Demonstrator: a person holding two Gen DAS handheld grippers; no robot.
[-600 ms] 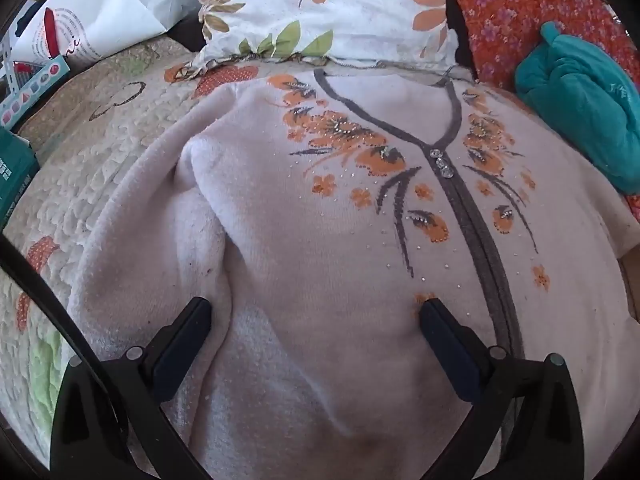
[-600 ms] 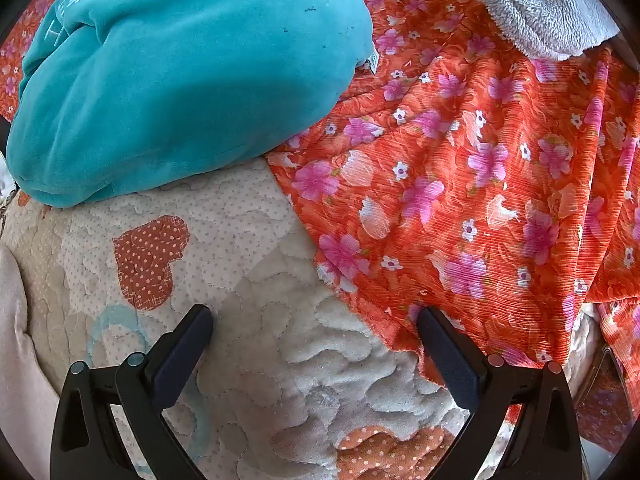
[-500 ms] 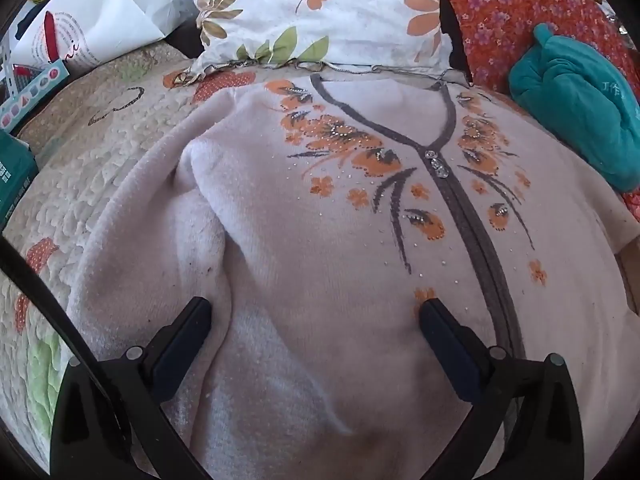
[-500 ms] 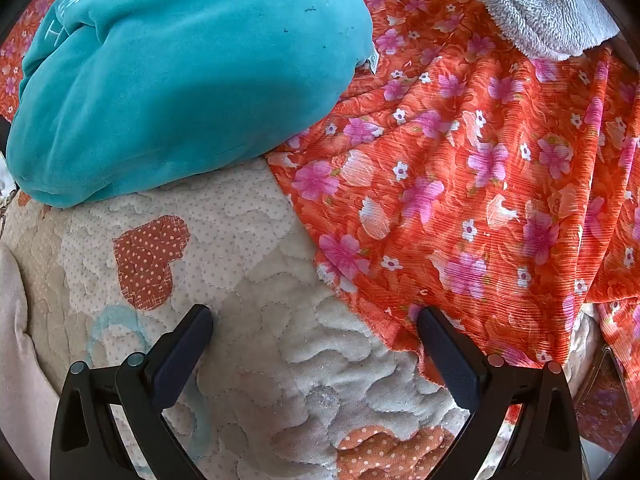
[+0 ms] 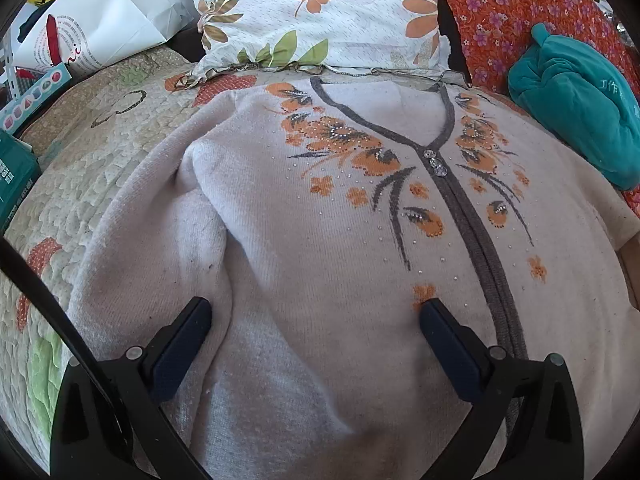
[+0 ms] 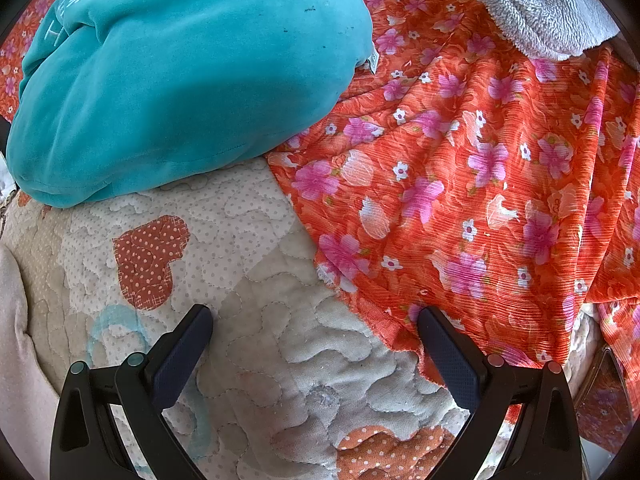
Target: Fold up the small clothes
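no legible text anywhere

Quilted bedspread, cream with orange hearts, covers the bed. Floral pillow at its head. White paper bag to the left. Bright daylight over everything.

We lose the hem of the pale cardigan under the lower frame edge, and its right sleeve runs out at the right edge. The teal garment is cut off there too; its pale lettering is too small to read. The grey fleece and the orange floral cloth both continue past the right-wrist view.
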